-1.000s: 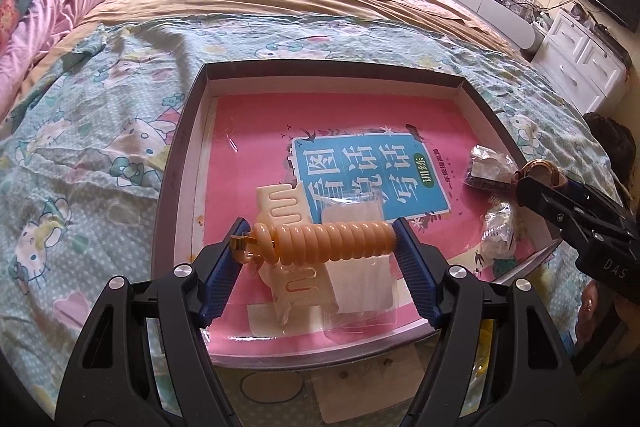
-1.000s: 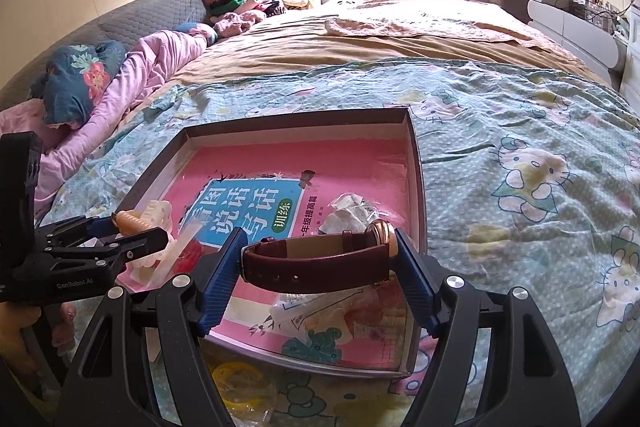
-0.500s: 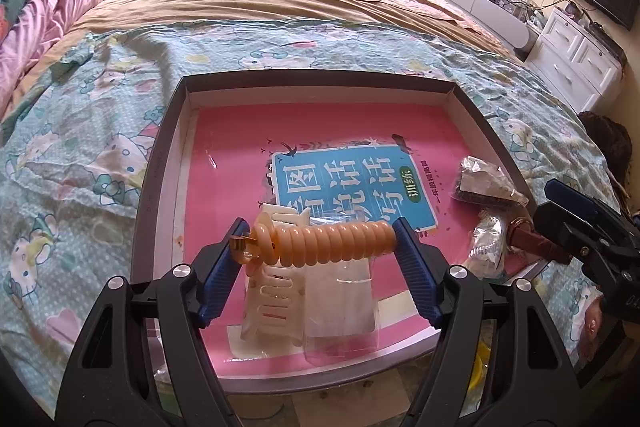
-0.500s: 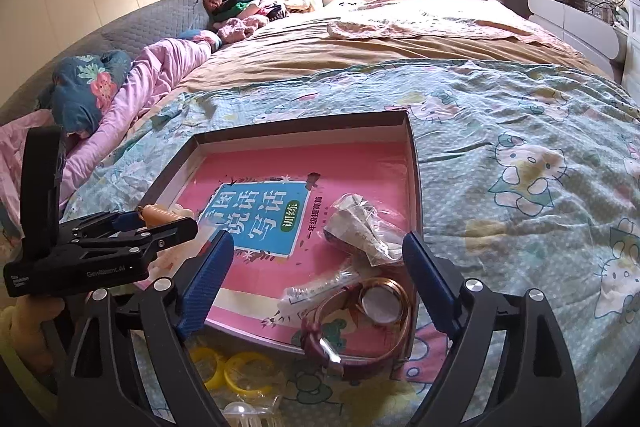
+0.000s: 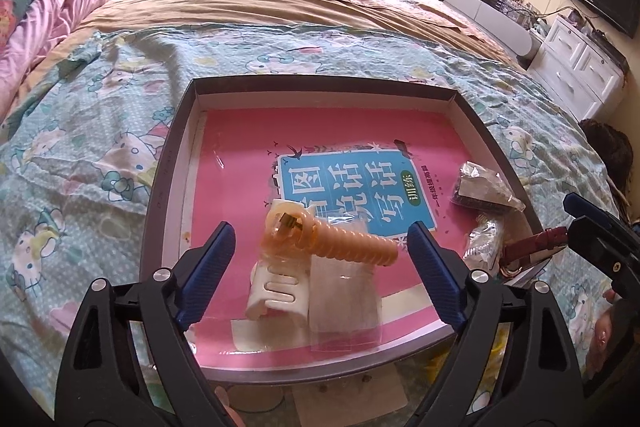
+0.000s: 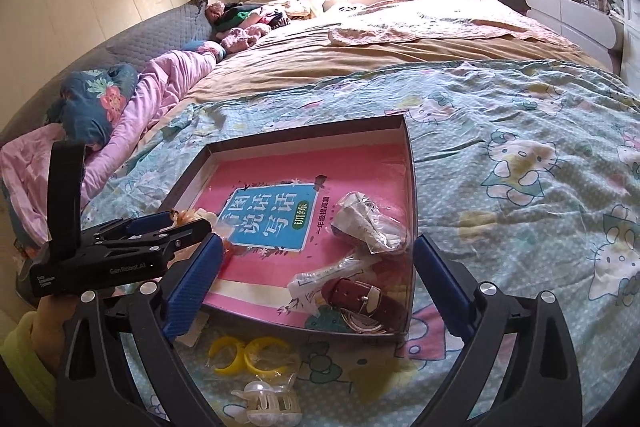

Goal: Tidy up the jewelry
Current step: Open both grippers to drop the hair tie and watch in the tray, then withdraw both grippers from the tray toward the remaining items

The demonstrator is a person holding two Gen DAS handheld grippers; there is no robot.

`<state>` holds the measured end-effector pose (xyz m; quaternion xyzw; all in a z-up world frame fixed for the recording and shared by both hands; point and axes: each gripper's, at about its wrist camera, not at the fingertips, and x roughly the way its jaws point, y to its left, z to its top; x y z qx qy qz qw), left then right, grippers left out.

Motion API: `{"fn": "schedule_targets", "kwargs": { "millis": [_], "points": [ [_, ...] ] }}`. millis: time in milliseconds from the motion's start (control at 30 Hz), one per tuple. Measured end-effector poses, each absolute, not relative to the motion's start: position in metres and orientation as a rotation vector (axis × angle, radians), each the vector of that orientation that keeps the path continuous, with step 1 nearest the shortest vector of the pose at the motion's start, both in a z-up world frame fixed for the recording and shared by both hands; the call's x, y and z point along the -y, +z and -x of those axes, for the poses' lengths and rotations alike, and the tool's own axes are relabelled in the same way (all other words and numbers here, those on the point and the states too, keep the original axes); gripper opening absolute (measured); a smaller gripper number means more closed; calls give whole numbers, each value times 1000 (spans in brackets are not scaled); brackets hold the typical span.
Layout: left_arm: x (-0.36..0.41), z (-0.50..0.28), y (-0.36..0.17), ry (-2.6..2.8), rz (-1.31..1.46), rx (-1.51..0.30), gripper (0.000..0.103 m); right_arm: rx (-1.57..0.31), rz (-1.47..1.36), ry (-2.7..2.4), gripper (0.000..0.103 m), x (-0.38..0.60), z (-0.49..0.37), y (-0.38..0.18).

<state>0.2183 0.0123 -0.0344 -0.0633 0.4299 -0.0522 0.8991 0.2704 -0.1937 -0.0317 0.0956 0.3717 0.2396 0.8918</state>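
A shallow grey box (image 5: pixel 160 179) lined with a pink book lies on the bed. My left gripper (image 5: pixel 320 267) is open; an orange ribbed hair clip (image 5: pixel 344 245) lies loose between its jaws on a white claw clip (image 5: pixel 280 291) and a clear bag. My right gripper (image 6: pixel 318 275) is open and empty above the box's near right corner. A brown-strap watch (image 6: pixel 360 301) lies in that corner; it also shows in the left wrist view (image 5: pixel 532 243). Plastic-wrapped pieces (image 6: pixel 364 221) lie by the right wall.
Outside the box's near edge, on the Hello Kitty bedspread (image 6: pixel 520 187), lie two yellow rings (image 6: pixel 248 351) and a clear claw clip (image 6: pixel 268 399). Pink bedding (image 6: pixel 152 95) is piled at the left. White drawers (image 5: pixel 580 75) stand right of the bed.
My left gripper opened and let the orange clip drop into the box. My right gripper, which let the watch go earlier, has drawn back a little; the watch lies in the box corner.
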Motion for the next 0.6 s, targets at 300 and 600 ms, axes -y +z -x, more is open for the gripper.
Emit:
{"fn": "schedule_targets", "kwargs": {
  "millis": [300,600],
  "points": [
    [-22,-198,-17,-86,176,-853,93,-766,-197,503,96,198,-258,-26],
    [-23,-179,4,-69,170,-796,93,-748,-201,501,96,205,-251,-17]
  ]
}}
